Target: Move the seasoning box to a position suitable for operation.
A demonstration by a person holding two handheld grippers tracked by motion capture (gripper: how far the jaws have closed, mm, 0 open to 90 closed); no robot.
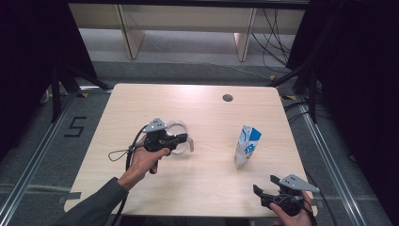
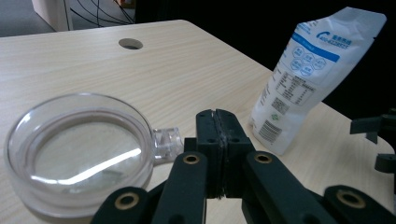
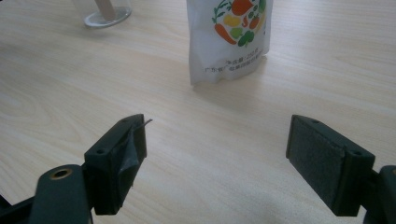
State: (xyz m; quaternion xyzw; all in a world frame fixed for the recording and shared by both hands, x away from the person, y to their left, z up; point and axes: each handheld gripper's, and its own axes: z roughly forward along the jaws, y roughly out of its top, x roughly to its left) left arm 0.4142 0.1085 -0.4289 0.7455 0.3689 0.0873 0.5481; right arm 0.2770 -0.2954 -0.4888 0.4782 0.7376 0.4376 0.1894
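A clear round dish [image 2: 79,149] with a small tab handle [image 2: 166,140] sits on the wooden table [image 1: 197,108], left of centre. My left gripper [image 2: 218,122] is shut with nothing between its pads, just right of that handle. In the high view the left gripper [image 1: 184,138] lies against the dish [image 1: 176,126]. A white and blue pouch [image 1: 247,146] stands upright right of centre, and the left gripper view catches its printed back [image 2: 308,79]. My right gripper [image 3: 217,154] is open and holds nothing, at the table's front right corner [image 1: 265,184], aimed at the pouch [image 3: 229,37].
A round cable hole [image 1: 227,98] lies near the table's far edge. Black drapes and stands flank the table. A cable trails off the left gripper toward the front left. Bare wood lies between the dish and the pouch.
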